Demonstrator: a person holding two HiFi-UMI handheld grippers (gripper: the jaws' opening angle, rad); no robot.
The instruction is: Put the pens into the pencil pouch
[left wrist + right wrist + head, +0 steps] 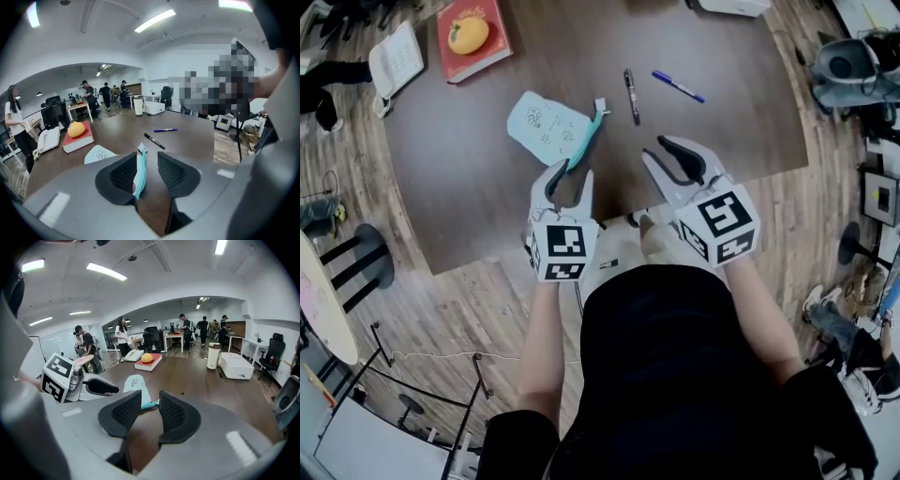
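Observation:
A light teal pencil pouch (546,124) lies flat on the dark table (478,202), its zipper edge (590,134) toward me. A black pen (631,96) and a blue pen (678,86) lie beyond it on the right. My left gripper (571,174) hovers at the pouch's near corner, open. In the left gripper view the zipper edge (140,171) shows between the jaws of the left gripper (146,159), close to the left pad, unpressed. My right gripper (660,150) is open and empty, right of the pouch. The right gripper (150,401) looks toward the pouch (137,383).
A red book (484,49) with an orange (469,35) on it and a white desk phone (396,58) sit at the far left of the table. A white box (236,365) and a cup (213,355) stand at the far end. People stand in the background.

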